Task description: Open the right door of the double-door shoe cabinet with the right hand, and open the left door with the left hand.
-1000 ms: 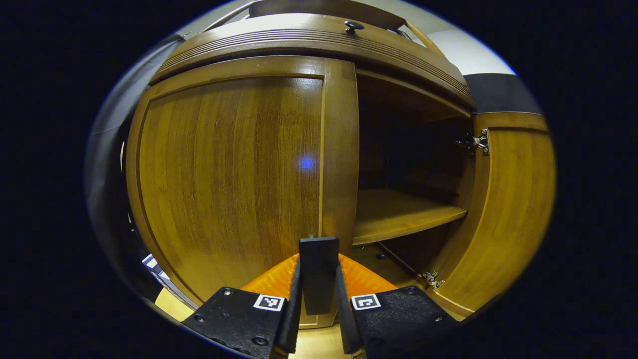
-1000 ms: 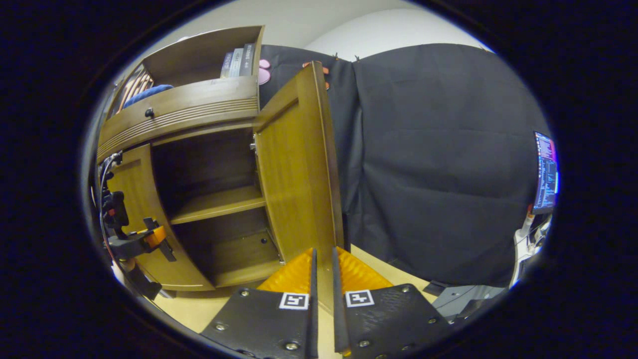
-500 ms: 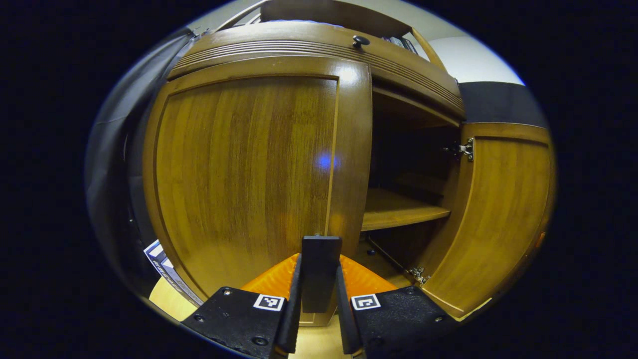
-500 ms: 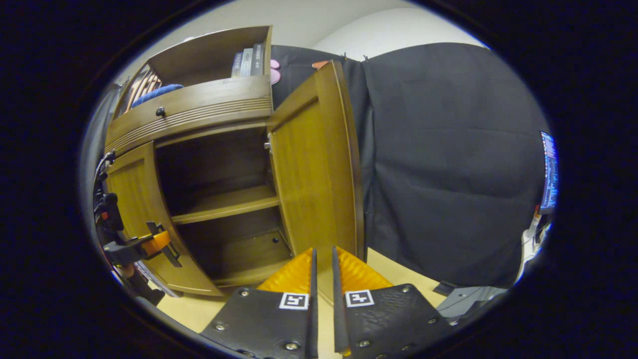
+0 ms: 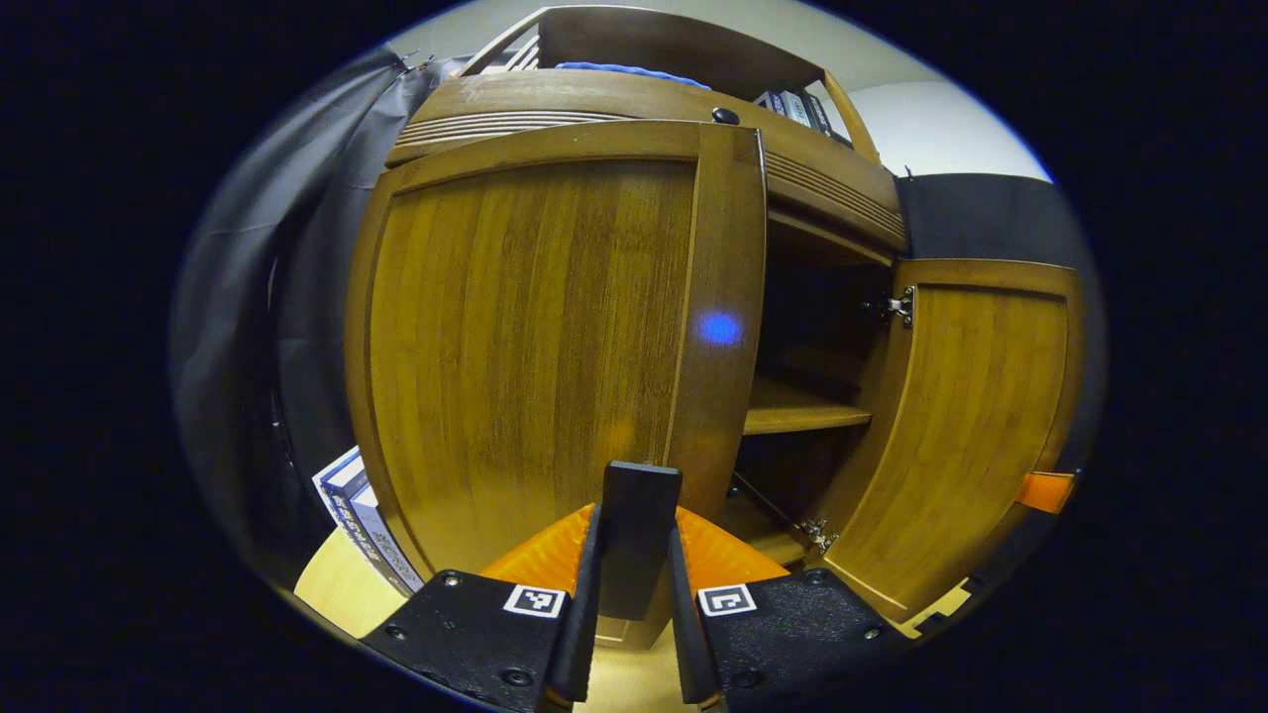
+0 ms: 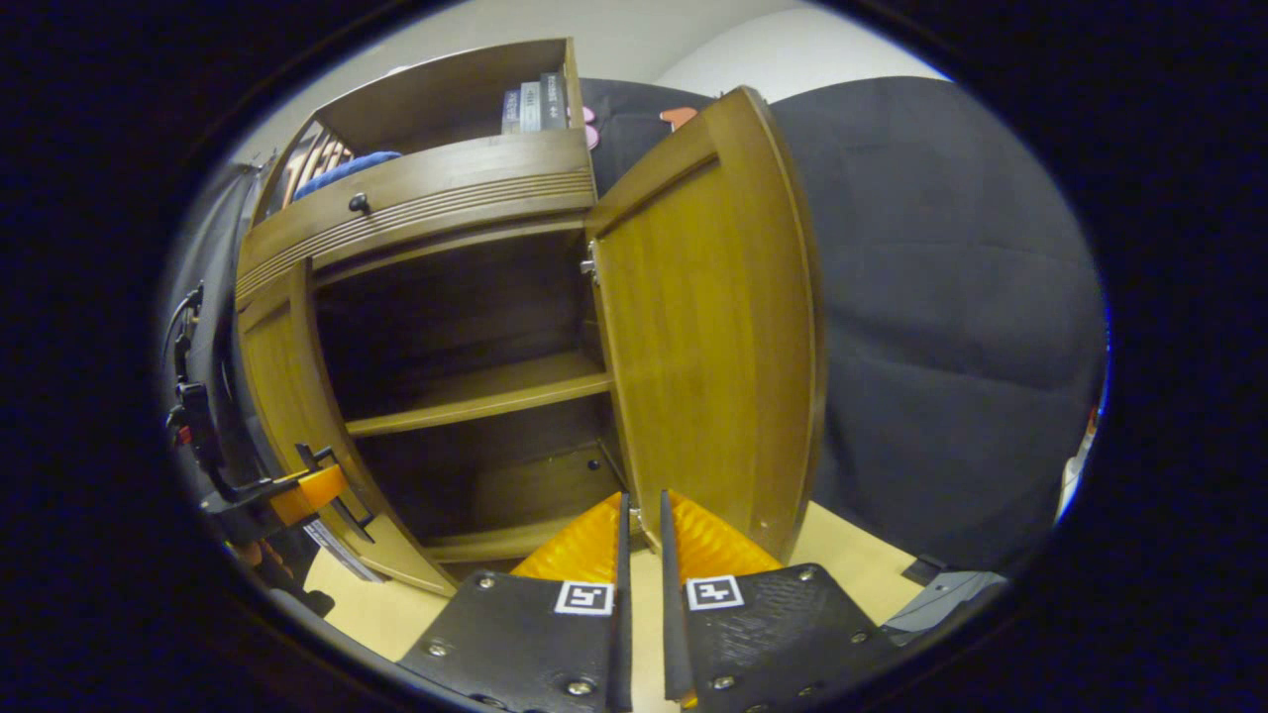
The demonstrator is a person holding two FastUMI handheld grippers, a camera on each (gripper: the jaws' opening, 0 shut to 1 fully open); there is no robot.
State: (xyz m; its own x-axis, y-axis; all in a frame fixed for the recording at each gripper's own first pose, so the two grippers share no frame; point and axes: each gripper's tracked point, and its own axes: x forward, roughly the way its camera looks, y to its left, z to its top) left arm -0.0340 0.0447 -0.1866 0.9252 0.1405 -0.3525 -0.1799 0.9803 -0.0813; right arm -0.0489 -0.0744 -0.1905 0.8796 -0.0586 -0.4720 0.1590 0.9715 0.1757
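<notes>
The brown left door (image 5: 535,347) stands partly swung out from the shoe cabinet. My left gripper (image 5: 635,540) is shut on its black handle (image 5: 640,490), which stands upright between the two fingers. The right door (image 6: 708,337) hangs wide open, inner face showing, also visible as the right door (image 5: 971,426) in the left gripper view. My right gripper (image 6: 642,507) is shut to a thin slit just below that door's bottom edge, holding nothing. The left gripper (image 6: 297,490) appears far off at the left door's edge (image 6: 282,396). An orange part of the right gripper (image 5: 1045,490) peeks past the right door.
Inside the cabinet are a shelf (image 6: 475,391) and a dark floor panel. Above sits a drawer with a knob (image 6: 358,203), and books (image 6: 535,94) and a blue cloth (image 6: 342,168) on top. Books (image 5: 357,515) lean beside the cabinet's left side. Black cloth (image 6: 941,347) hangs to the right.
The left door has swung further out with my left gripper on its handle. The right door has opened wider, and the right view now faces its inner side.
</notes>
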